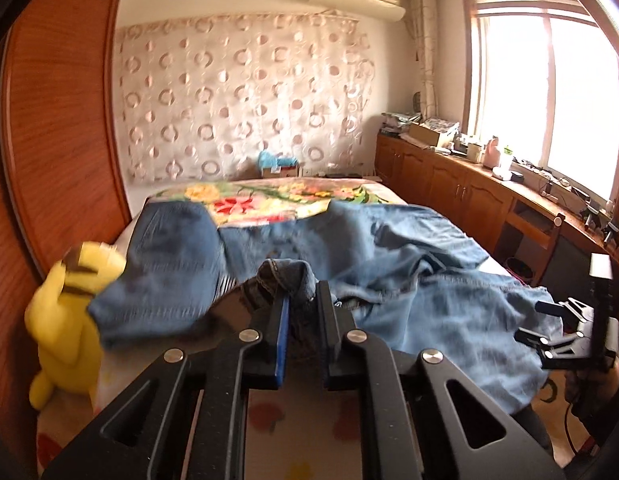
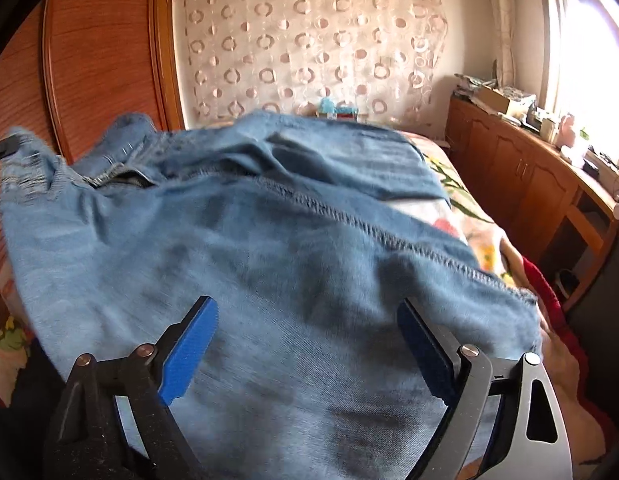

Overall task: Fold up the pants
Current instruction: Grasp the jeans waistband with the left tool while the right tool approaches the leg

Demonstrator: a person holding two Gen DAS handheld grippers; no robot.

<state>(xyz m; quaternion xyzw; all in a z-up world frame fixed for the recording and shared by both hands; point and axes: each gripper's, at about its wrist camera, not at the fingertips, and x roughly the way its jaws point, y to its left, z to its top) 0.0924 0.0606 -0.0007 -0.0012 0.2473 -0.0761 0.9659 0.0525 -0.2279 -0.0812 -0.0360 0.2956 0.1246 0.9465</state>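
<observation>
Blue jeans (image 1: 389,256) lie spread and rumpled across the bed. My left gripper (image 1: 303,300) is shut on a bunched edge of the jeans near the waistband and holds it above the bed. In the right wrist view the jeans (image 2: 269,240) fill the frame, with a stitched seam running diagonally and the fly at upper left. My right gripper (image 2: 307,316) is open, its blue pads (image 2: 189,348) wide apart just over the denim, gripping nothing. It also shows at the right edge of the left wrist view (image 1: 549,328).
A floral blanket (image 1: 277,196) covers the bed. A yellow plush toy (image 1: 69,312) sits at the bed's left edge by the wooden wardrobe (image 1: 57,140). A wooden cabinet (image 1: 449,184) with clutter runs along the right under the window.
</observation>
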